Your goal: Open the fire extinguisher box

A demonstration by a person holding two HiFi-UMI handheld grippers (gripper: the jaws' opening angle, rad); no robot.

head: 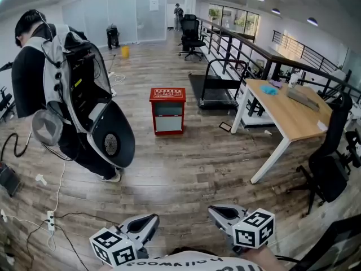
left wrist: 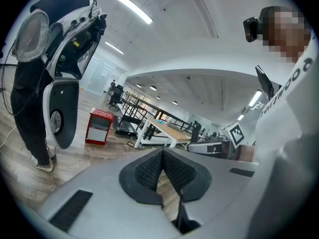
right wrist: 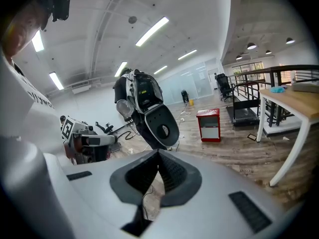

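Note:
The red fire extinguisher box [head: 167, 110] stands on the wooden floor some way ahead, its pale front door closed; it also shows small in the left gripper view [left wrist: 98, 126] and the right gripper view [right wrist: 209, 125]. Both grippers are held low near the person's body, far from the box. My left gripper [head: 148, 223] is shut, its pads meeting at the tips [left wrist: 162, 153] with nothing between them. My right gripper [head: 221, 213] is shut and empty too, jaws touching [right wrist: 158, 156].
A person in dark clothes with a white-and-black device on the back [head: 84, 95] stands left of the box. A wooden desk [head: 290, 114] and a black office chair [head: 330, 162] are at the right. Black railings [head: 237, 52] run behind. Cables and a power strip [head: 49, 222] lie on the floor at left.

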